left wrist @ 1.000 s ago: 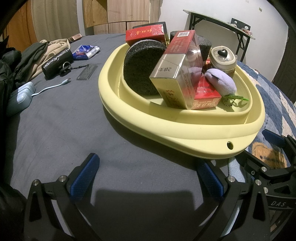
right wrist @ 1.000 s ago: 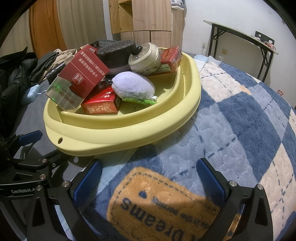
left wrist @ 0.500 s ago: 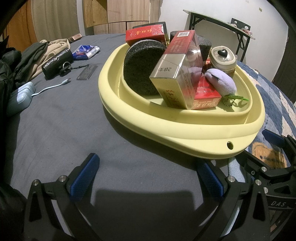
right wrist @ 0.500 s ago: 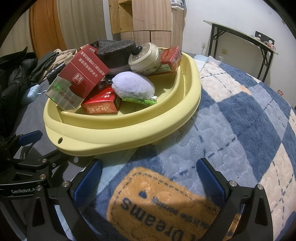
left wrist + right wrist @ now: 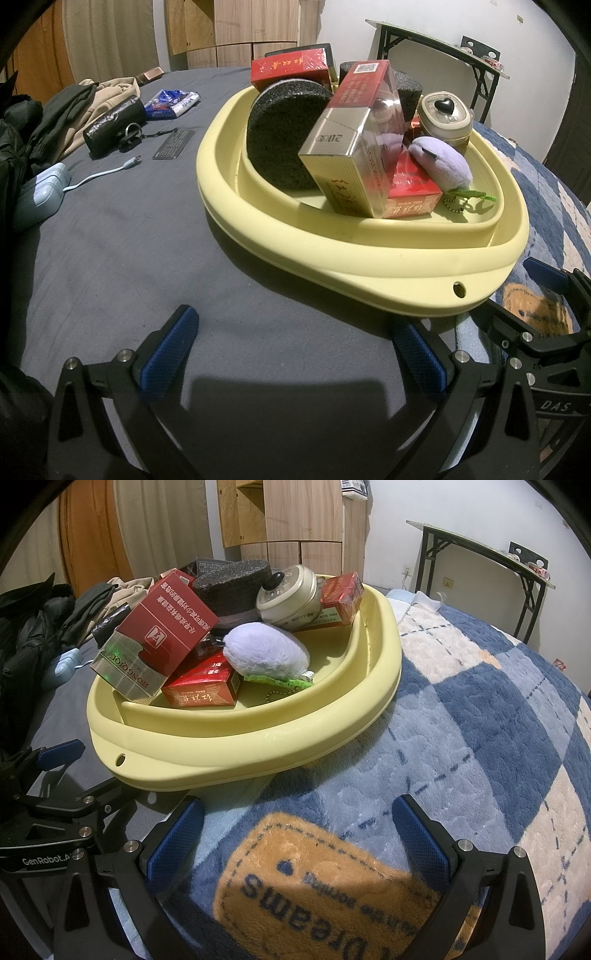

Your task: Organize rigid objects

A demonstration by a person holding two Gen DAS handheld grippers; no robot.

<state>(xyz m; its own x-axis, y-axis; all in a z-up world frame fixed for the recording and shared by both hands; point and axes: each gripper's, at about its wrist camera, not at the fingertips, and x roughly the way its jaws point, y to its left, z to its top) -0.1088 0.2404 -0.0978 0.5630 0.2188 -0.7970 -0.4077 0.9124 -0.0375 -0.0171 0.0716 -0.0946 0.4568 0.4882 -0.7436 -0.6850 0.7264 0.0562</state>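
Observation:
A yellow basin (image 5: 369, 258) (image 5: 229, 746) sits on the bed, piled with things. A tall red-and-gold carton (image 5: 354, 140) (image 5: 159, 638) leans on a black round sponge (image 5: 284, 129) (image 5: 232, 587). Beside them lie small red boxes (image 5: 413, 192) (image 5: 203, 686), a cream round tin (image 5: 447, 118) (image 5: 288, 598) and a purple plush keychain (image 5: 439, 162) (image 5: 266, 650). My left gripper (image 5: 295, 354) is open over the grey sheet, just short of the basin's near rim. My right gripper (image 5: 295, 834) is open over the blanket, also short of the rim.
Clothes (image 5: 74, 110), a black pouch (image 5: 114, 122), a blue packet (image 5: 170, 103), a small keyboard-like strip (image 5: 173, 144) and a pale blue case with cable (image 5: 40, 192) lie on the grey sheet (image 5: 129, 258) to the left. A checked blue blanket (image 5: 480, 720) covers the right. A black-legged table (image 5: 480, 565) stands behind.

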